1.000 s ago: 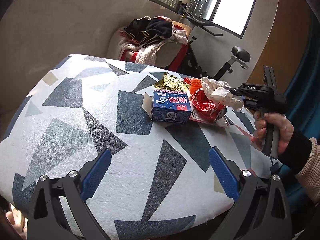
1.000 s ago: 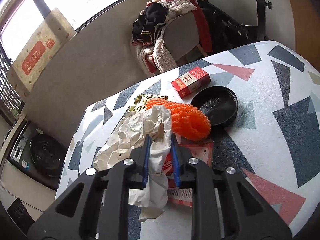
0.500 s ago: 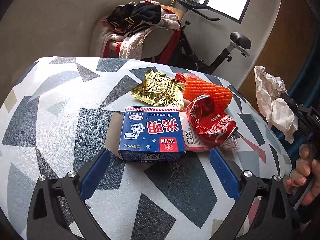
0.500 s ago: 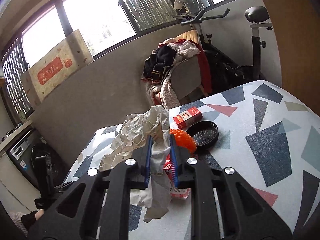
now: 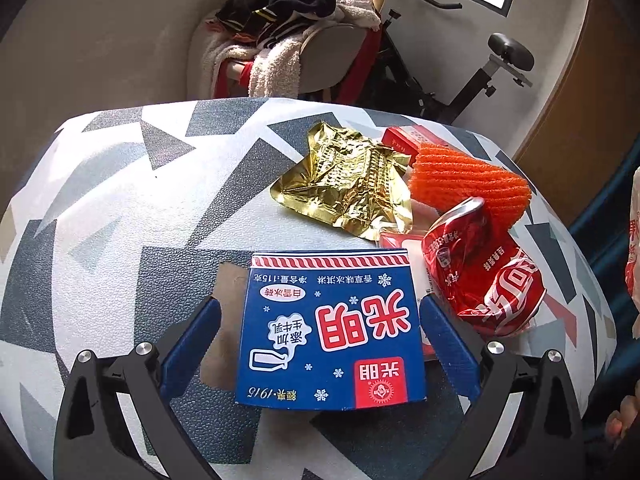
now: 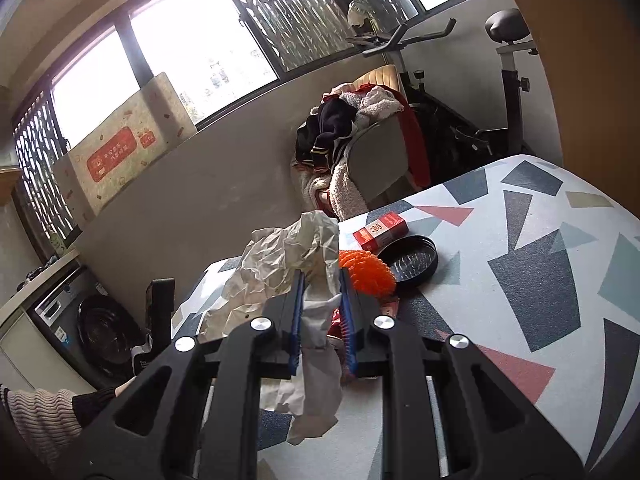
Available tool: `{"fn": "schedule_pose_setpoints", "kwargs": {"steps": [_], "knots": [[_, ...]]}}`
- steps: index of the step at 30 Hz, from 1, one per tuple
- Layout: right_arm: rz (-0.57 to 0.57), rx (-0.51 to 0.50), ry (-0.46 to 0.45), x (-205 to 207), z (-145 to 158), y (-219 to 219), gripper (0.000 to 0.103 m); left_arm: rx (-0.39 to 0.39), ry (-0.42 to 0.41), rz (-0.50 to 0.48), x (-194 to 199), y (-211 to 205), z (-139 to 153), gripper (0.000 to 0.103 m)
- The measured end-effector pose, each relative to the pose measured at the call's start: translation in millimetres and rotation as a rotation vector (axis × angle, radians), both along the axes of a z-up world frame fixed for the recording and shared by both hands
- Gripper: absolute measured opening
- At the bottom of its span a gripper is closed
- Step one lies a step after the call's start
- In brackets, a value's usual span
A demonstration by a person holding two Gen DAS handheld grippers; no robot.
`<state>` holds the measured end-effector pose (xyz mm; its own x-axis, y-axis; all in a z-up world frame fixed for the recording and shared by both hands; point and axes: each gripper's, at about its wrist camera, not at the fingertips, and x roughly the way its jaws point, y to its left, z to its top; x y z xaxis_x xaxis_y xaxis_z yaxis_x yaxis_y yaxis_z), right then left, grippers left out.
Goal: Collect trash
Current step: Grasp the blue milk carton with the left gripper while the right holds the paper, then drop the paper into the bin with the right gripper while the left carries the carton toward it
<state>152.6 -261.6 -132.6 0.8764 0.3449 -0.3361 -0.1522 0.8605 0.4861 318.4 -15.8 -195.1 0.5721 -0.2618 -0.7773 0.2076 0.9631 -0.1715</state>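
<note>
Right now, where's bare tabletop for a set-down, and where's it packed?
Free: the cloth left of the gold foil wrapper and blue carton, and the stretch right of the black lid. Packed: wrapper, orange foam net, crushed red can and carton cluster together.

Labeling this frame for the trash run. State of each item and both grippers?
Left gripper: open, jaws either side of the blue carton, not pressing.
Right gripper: shut on crumpled paper.
Blue carton: flat on table, end flap open.
Crumpled paper: held, lifted off table.
Can: crushed, on its side.
Gold wrapper: crumpled, lying flat.
Orange net: lying loose.
Red box: closed.
</note>
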Motion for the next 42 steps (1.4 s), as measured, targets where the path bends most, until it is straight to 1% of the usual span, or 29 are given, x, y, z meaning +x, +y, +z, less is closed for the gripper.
{"fn": "schedule_pose_setpoints", "kwargs": {"steps": [1,2,3,5,8,12,16,19,27,32,36,39,42], "knots": [[0.000,0.003,0.005,-1.3,-1.7,-0.3,0.020,0.007,0.011,0.002,0.9,0.2,-2.6,0.096],[0.000,0.006,0.010,-2.3,-3.2,-0.6,0.020,0.013,0.016,-0.001,0.2,0.0,-4.1,0.092],[-0.001,0.010,0.016,-4.1,-4.6,-1.2,0.020,0.024,0.021,-0.010,-1.1,-1.3,-4.7,0.079],[-0.005,0.016,0.021,-8.7,-4.8,-2.2,0.020,0.079,0.014,-0.025,-8.4,-6.1,-3.7,0.079],[-0.009,0.010,0.018,-16.8,-1.4,-3.1,0.020,0.090,-0.018,-0.062,-27.4,-8.3,4.6,0.079],[-0.014,-0.023,0.015,-30.8,2.9,-0.7,0.020,0.076,-0.059,-0.079,-58.9,-4.6,21.6,0.079],[-0.015,-0.037,0.026,-47.7,3.8,3.4,0.020,0.067,-0.097,-0.104,-100.8,-2.4,39.5,0.079],[-0.010,-0.056,0.043,-62.4,1.9,9.7,0.020,0.043,-0.119,-0.112,-136.4,1.6,52.0,0.079],[0.036,-0.128,0.091,-106.6,-9.1,34.3,0.020,0.025,-0.178,-0.134,-217.7,8.7,75.4,0.079],[0.096,-0.191,0.109,-133.8,-15.8,54.5,0.020,-0.003,-0.199,-0.132,-258.1,15.2,86.9,0.079],[0.182,-0.245,0.143,-152.2,-25.2,75.6,0.020,-0.038,-0.206,-0.117,-283.7,22.5,92.2,0.079],[0.246,-0.320,0.181,-165.2,-36.0,93.5,0.020,-0.064,-0.206,-0.104,-296.6,27.3,93.7,0.079],[0.301,-0.349,0.234,-174.1,-50.0,102.9,0.020,-0.074,-0.208,-0.097,-306.6,29.7,93.8,0.079]]}}
